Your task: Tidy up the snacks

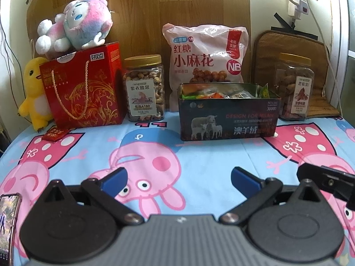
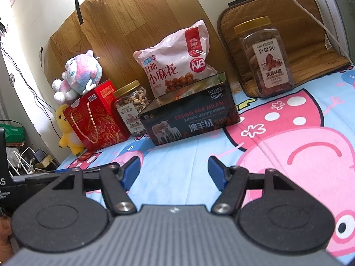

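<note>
Left tool (image 1: 178, 178): bottom centre of the left view, blue fingers (image 1: 116, 178) spread wide, nothing between them, over the cartoon-pig cloth (image 1: 155, 146).
Right tool (image 2: 174, 171): bottom centre of the right view, fingers apart, released, nothing held; its black edge also shows at the right edge of the left view.
Tin (image 1: 229, 119): dark open box with sheep on the front, centre of the left view, standing on the cloth; small wrapped snacks (image 1: 213, 93) lie inside.
Pink bag (image 1: 205, 55): upright just behind the tin, against the wooden board (image 1: 177, 0).
Cashew jar (image 1: 144, 88): yellow lid, left of the tin, just beside the red box (image 1: 86, 88).
Pecan jar (image 1: 294, 86): yellow lid, right of the tin, in front of a brown mat (image 1: 295, 44) leaning on the wall.
Red box: left of centre, gold cord handle; a pink-and-blue plush (image 1: 75, 28) lies on top.
Duck plush (image 1: 35, 88): yellow, far left, beside the red box.
Red packet (image 1: 55, 134): small, flat on the cloth in front of the red box.
Phone (image 1: 8, 226): lower left corner of the left view, screen lit.
</note>
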The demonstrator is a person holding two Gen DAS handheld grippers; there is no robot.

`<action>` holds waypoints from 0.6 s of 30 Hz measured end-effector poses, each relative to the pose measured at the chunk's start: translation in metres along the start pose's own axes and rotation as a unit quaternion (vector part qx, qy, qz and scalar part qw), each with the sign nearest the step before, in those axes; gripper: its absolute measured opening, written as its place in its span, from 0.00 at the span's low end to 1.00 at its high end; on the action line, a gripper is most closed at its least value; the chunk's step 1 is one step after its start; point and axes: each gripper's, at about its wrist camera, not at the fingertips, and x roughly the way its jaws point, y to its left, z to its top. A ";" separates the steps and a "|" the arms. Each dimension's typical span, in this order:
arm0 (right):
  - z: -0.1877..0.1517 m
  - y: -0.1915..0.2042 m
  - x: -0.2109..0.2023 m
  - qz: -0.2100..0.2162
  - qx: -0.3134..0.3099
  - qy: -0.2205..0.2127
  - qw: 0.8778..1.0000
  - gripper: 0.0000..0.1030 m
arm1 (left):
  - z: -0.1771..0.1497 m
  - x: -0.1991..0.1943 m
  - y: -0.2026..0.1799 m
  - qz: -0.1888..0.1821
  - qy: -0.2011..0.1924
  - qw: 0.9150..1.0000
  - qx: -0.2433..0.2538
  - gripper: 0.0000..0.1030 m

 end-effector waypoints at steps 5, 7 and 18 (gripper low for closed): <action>-0.001 0.000 0.000 0.000 0.000 0.000 1.000 0.67 | 0.001 -0.003 0.001 -0.002 -0.009 1.000 -0.003 1.00; -0.001 0.000 -0.001 0.000 0.000 0.000 1.000 0.67 | 0.001 -0.004 0.001 0.000 -0.014 1.000 -0.004 1.00; 0.000 0.000 0.000 0.000 0.000 0.000 1.000 0.67 | 0.001 -0.008 0.001 -0.002 -0.026 1.000 -0.007 1.00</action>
